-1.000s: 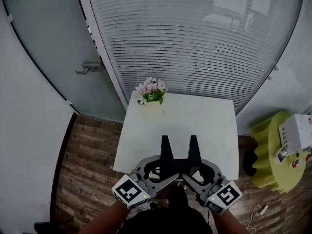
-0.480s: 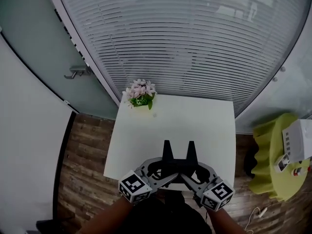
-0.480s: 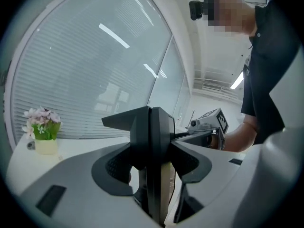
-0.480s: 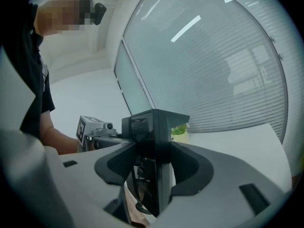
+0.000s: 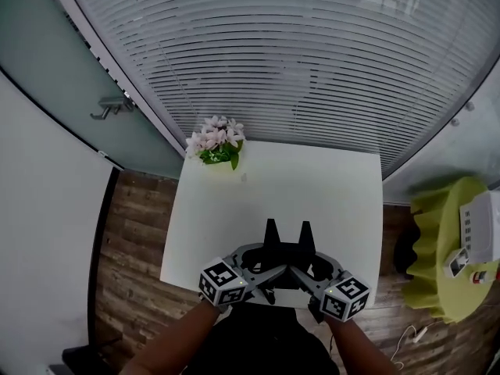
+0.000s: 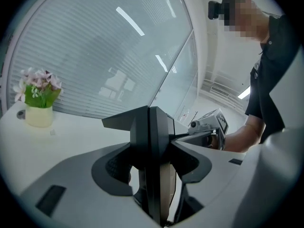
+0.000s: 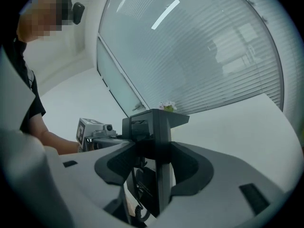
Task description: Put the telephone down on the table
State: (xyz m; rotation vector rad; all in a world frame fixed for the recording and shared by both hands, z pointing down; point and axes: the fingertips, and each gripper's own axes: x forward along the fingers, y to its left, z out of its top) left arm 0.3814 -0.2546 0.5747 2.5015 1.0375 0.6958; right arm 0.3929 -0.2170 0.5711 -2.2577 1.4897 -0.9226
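Over the counter's (image 5: 226,233) near edge, the left tongs (image 5: 271,226) and right tongs (image 5: 306,229) are held close side by side. The left tongs (image 6: 148,110) are pressed together at the tips. The right tongs (image 7: 156,115) are closed too. The dark telephone (image 7: 142,189) and its coiled cord show low between them, off the counter. Flowers (image 5: 215,141) stand at the far left corner, with blinds (image 5: 312,69) beyond.

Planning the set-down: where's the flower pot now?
Head view: the flower pot stands on the white table's far left corner, beside the blinds.
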